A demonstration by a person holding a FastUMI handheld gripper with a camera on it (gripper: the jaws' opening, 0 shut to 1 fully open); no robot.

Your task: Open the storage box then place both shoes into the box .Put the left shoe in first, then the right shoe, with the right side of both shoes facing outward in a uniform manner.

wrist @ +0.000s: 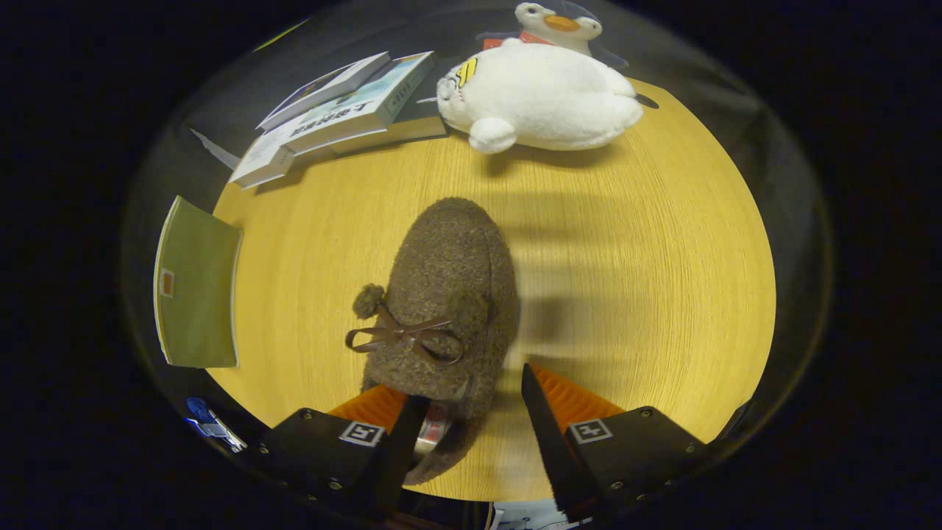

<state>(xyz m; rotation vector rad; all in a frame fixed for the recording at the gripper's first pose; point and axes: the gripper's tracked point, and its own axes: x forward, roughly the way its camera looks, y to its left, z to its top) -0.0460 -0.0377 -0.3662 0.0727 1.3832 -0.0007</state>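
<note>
Hovering above the bench (pixel 625 294), the claw (pixel 471 419) is spread wide, grasping nothing. Between its fingers, nearer the left one, lies the heel of a fuzzy brown shoe (pixel 449 294) with a ribbon bow, toe pointing away. Farther beyond rest a plush penguin (pixel 541 96) and stacked books (pixel 346 110); a green folder (pixel 195 283) sits ahead-left.
</note>
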